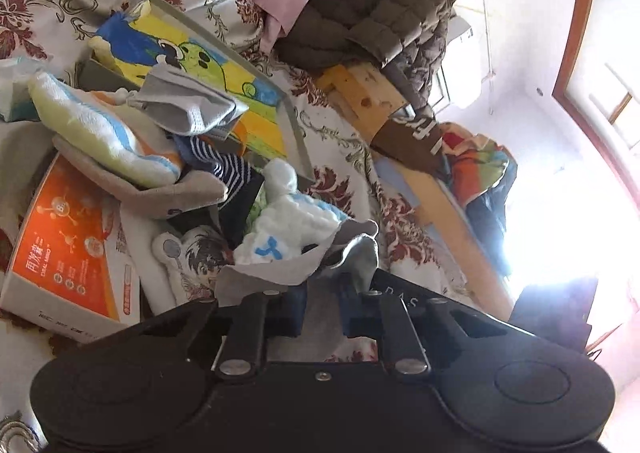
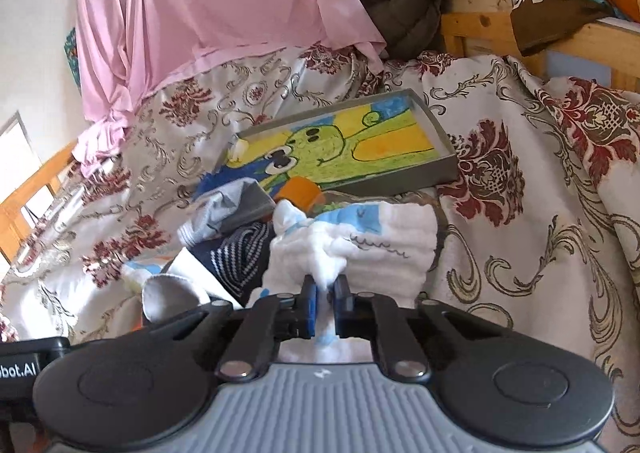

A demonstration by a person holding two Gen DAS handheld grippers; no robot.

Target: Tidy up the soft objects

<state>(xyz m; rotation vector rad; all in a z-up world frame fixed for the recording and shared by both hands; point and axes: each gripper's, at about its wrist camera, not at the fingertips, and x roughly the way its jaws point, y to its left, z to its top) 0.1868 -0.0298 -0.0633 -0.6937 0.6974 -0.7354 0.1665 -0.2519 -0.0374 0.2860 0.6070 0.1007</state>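
A pile of soft things lies on the patterned bedspread. My right gripper (image 2: 325, 287) is shut on a white and blue quilted cloth (image 2: 372, 249), pinching a fold of it. The same cloth (image 1: 296, 229) shows in the left wrist view, just ahead of my left gripper (image 1: 322, 293). The left jaws stand apart, with grey and white fabric (image 1: 360, 249) draped over the fingers. A navy striped garment (image 2: 240, 257) and a grey garment (image 2: 228, 205) lie left of the cloth. A green and white towel (image 1: 100, 133) rests in a grey fabric tray (image 1: 160, 193).
A framed cartoon picture (image 2: 344, 149) lies behind the pile. An orange box (image 1: 68, 245) and a printed cushion (image 1: 196, 253) sit at the left. A pink sheet (image 2: 208, 9), a brown jacket (image 1: 380, 13) and a wooden bed frame (image 2: 480, 21) stand behind.
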